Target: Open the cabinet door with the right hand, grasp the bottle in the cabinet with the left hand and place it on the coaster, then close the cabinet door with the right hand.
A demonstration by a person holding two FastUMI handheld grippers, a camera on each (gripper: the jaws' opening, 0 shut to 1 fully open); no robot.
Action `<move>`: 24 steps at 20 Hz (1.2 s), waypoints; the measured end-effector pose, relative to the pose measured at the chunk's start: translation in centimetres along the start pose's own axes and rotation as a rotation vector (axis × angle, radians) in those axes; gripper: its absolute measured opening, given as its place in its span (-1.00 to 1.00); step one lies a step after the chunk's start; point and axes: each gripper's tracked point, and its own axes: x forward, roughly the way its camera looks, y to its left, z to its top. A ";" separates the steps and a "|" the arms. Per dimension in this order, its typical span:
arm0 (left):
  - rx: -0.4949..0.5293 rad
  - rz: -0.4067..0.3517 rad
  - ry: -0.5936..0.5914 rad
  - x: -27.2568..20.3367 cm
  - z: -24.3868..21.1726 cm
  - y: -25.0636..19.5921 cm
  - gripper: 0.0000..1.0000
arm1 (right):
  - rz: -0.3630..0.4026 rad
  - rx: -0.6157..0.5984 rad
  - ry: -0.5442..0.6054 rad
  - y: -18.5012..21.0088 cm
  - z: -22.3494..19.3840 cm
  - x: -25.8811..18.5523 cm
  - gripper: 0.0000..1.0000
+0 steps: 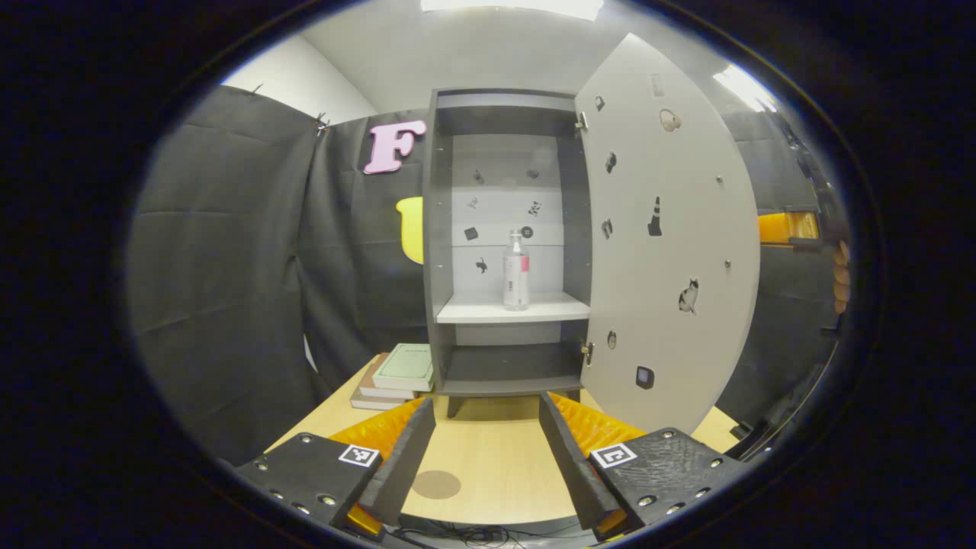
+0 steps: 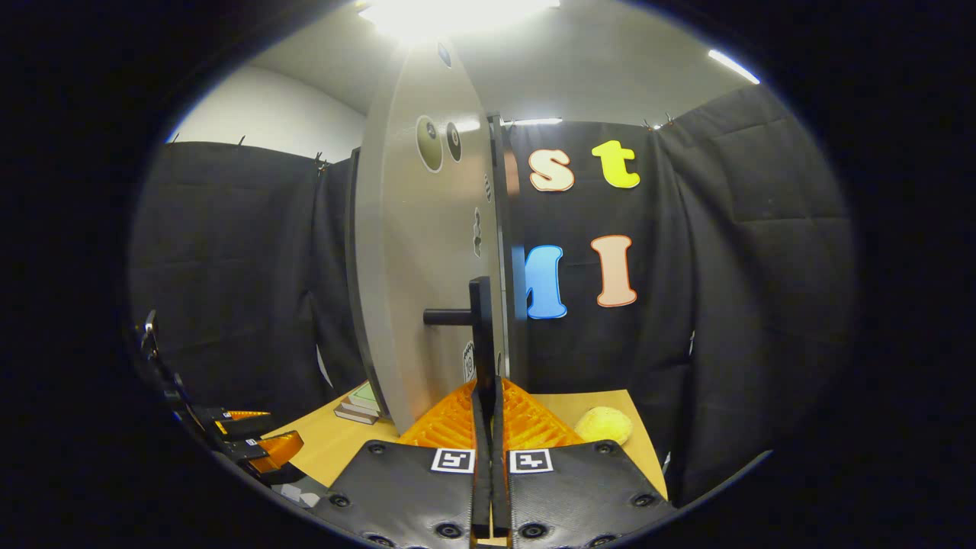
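On the cabinet's white shelf (image 1: pixel 488 309) the bottle (image 1: pixel 516 271) stands untouched, door (image 1: pixel 671 244) swung open. Left gripper (image 1: pixel 488 450) spread empty; right gripper (image 2: pixel 488 427) clenched on the door handle (image 2: pixel 480 328). Fetching, placing on the coaster (image 1: pixel 437 484) and closing remain.

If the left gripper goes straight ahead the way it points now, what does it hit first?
Probably the bottle on the white shelf. The open left gripper faces the open cabinet, with bare table before it. Depth is unclear; a lower line would meet the cabinet's bottom edge.

No readable text on the bottle (image 1: pixel 516 271) or cabinet door (image 1: pixel 671 229)
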 end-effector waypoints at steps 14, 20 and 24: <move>-0.071 -0.212 -0.037 8.1 2.3 3.4 0.71 | -0.341 0.062 0.068 -1.7 -4.1 -10.2 -0.96; -0.081 -0.284 -0.057 8.5 2.7 6.3 0.71 | -0.510 0.043 0.026 -5.1 -1.6 -12.0 -0.93; -0.080 -0.280 -0.090 9.3 4.3 7.9 0.65 | -0.527 0.015 0.029 -6.7 -0.8 -10.1 -0.37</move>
